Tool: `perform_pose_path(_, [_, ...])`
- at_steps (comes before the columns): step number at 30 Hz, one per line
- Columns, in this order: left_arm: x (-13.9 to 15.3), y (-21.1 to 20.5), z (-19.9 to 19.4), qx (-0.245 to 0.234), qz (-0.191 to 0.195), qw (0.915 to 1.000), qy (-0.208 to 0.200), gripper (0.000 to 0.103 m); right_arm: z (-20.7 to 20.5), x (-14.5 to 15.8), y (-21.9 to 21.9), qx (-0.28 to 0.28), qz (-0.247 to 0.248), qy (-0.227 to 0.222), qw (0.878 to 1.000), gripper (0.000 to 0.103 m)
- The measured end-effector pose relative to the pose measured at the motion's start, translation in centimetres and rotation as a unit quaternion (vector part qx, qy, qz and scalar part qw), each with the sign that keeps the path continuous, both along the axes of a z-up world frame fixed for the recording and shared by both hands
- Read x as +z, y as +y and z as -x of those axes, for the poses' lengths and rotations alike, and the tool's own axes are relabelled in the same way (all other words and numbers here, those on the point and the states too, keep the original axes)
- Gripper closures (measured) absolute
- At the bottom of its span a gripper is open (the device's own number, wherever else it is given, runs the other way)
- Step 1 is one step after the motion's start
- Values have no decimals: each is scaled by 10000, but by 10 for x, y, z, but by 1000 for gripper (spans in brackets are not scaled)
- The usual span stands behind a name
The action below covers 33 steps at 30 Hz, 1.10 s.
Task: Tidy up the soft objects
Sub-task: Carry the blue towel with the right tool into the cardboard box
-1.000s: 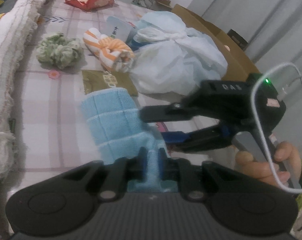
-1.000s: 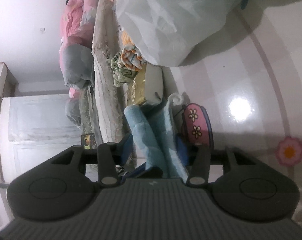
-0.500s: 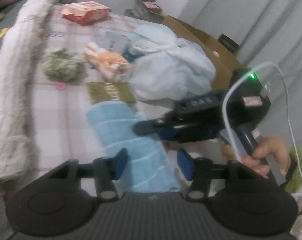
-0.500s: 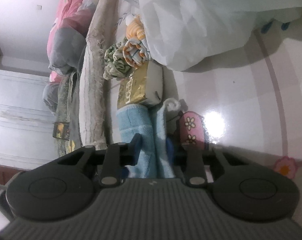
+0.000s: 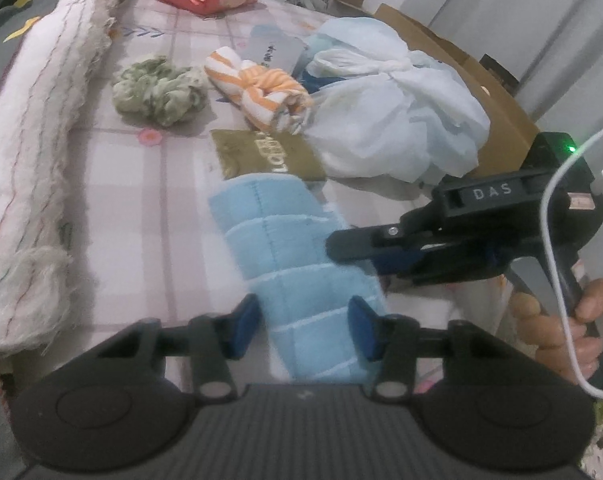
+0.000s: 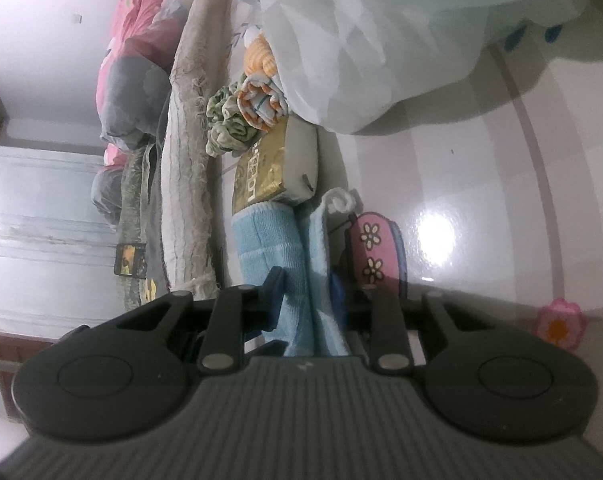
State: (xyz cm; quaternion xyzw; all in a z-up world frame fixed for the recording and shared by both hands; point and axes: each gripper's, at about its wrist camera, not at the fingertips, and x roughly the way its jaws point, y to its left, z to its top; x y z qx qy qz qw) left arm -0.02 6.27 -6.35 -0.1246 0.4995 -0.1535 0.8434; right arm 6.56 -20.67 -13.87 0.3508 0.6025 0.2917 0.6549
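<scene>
Two grippers meet at one folded blue towel (image 5: pixel 297 256). The left gripper (image 5: pixel 303 326) tilts steeply down, its jaws closing but clear of the cloth, which runs lengthwise straight ahead of it. The right gripper (image 6: pixel 307 294), rolled sideways, pinches the towel's edge, jaws easing apart.

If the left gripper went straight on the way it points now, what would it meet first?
Most likely the blue towel: it lies folded on the table between the left gripper's closing jaws and runs on ahead. Beyond the towel sits the olive-gold packet. Depth is hard to judge here.
</scene>
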Motion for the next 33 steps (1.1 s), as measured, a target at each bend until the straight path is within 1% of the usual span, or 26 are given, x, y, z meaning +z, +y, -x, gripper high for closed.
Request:
perform_pose_path(2, [0, -3, -2, -4, -6, 10000, -24, 53, -1, -3, 0, -17, -104, 104, 9999, 79])
perform_pose_path(4, [0, -3, -3, 45, 32, 10000, -47, 56, 0, -7, 1, -11, -216, 183, 9996, 79])
perform_pose_path(7, [-1, -3, -3, 185, 85, 9998, -37, 64, 2, -11, 3, -16, -327, 251, 9992, 79])
perform_pose_path(9, [2, -3, -1, 249, 123, 9996, -62, 73, 5, -10, 4, -17, -300, 224, 9993, 77])
perform_pose_path(11, [9, -3, 3, 227, 140, 9996, -120, 76, 7, -6, 7, 45, -233, 154, 9996, 77])
perform_pose_path(17, [34, -1, 17, 204, 222, 9992, -259, 76, 15, 14, 10, 184, -412, -7, 9990, 80])
perform_pose_path(21, [57, 1, 25, 105, 254, 9987, -439, 76, 20, 38, 12, 365, -545, -247, 9975, 82])
perform_pose_path(25, [82, -2, 30, 15, 253, 9972, -709, 77, 22, 63, 9, 399, -758, -544, 9948, 83])
perform_pose_path(29, [99, -12, 19, -85, 191, 9954, -934, 77, 16, 82, 1, 306, -894, -782, 9924, 83])
perform_pose_path(33, [113, -33, -7, -302, 160, 9927, -1157, 77, 1, 102, -19, 88, -862, -1072, 9905, 83])
